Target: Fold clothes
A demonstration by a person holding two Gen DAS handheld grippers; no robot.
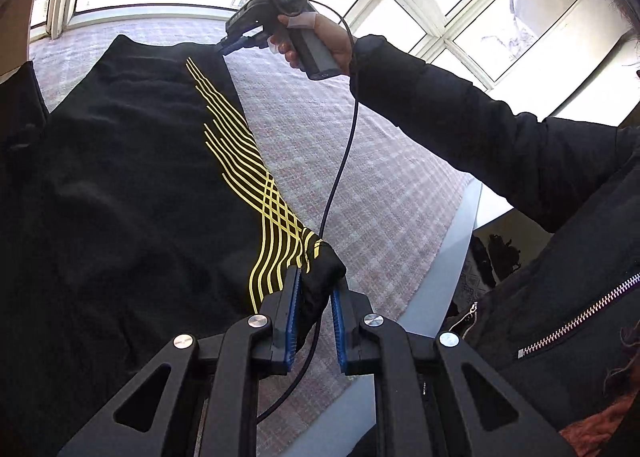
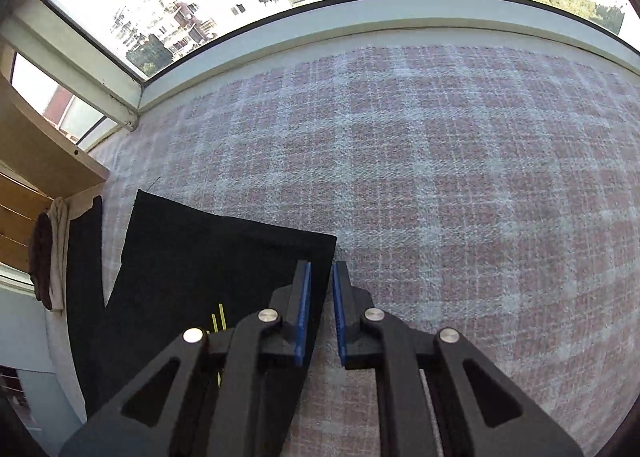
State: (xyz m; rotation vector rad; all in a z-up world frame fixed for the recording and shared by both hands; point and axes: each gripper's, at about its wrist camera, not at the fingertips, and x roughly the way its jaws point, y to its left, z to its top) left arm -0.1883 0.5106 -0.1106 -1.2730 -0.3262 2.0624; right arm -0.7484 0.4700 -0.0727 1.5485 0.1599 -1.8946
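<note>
Since the pink-and-white checked woven cover (image 2: 440,177) on the bed by the window is the whole work area, I plan the fold against its open stretch to the right of the garment. Black fabric garment with thin yellow wavy lines (image 1: 132,185) lies spread flat on that cover, one long edge running from my near corner to the far one.

Left tool (image 1: 316,297): narrow, blue pads clamped on a bunched near corner of the black cloth, which is lifted slightly off the cover.

Right tool (image 2: 320,297): jaws narrow, standing at the far corner of the same edge. From the right wrist view, I cannot tell if cloth is between the pads; the edge seems to lie just beside the left pad. From the left wrist view, the tip sits on the corner.

Judgement: confirm the right grip before lifting. Then raise both corners together, keep the edge taut between them, carry it across evenly. Risk: far corner slipping, a skewed crease. Black cable (image 1: 340,161) hangs near the cloth; keep it clear.
</note>
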